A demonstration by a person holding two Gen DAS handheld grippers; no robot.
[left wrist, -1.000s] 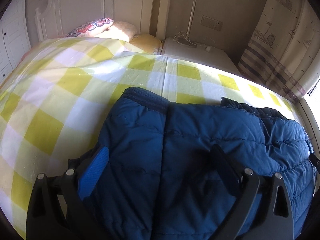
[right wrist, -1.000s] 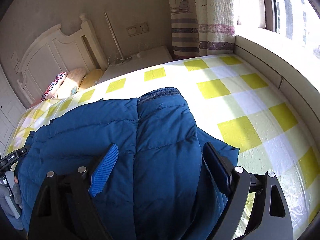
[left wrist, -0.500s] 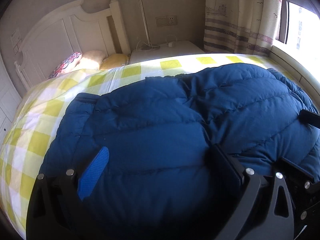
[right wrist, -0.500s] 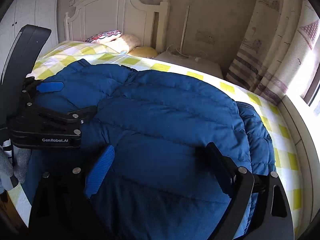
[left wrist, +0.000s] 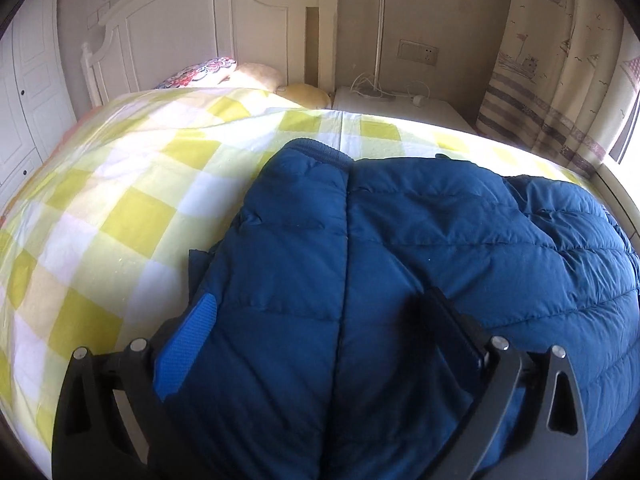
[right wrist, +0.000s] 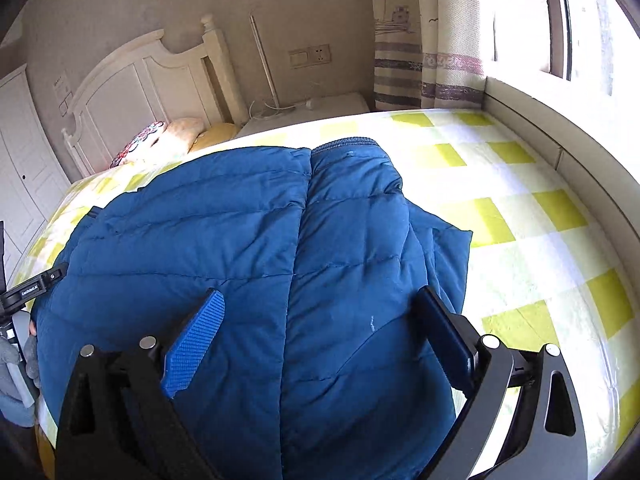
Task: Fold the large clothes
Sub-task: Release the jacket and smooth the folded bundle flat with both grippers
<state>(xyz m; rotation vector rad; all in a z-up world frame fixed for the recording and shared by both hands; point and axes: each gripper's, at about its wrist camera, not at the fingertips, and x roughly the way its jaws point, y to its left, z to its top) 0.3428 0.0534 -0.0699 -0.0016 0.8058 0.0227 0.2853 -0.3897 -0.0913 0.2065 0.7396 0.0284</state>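
A dark blue puffer jacket lies folded on the bed's yellow-and-white checked sheet, with a sleeve laid lengthwise and its ribbed cuff pointing at the headboard. My left gripper stands wide over the jacket's near edge, padding bulging between its fingers without being pinched. The right wrist view shows the same jacket on the sheet. My right gripper straddles the sleeve and its jaws are opening; the pads do not press on the fabric. The left gripper's body shows at that view's left edge.
A white headboard and pillows lie at the far end. Beside them stands a white nightstand with a lamp stem and cable. A curtain and a window ledge run along the right. A white wardrobe stands left.
Half a second ago both cameras had swung across the jacket toward each other; they have since swung back to about where they started. The right jaws stand a little wider.
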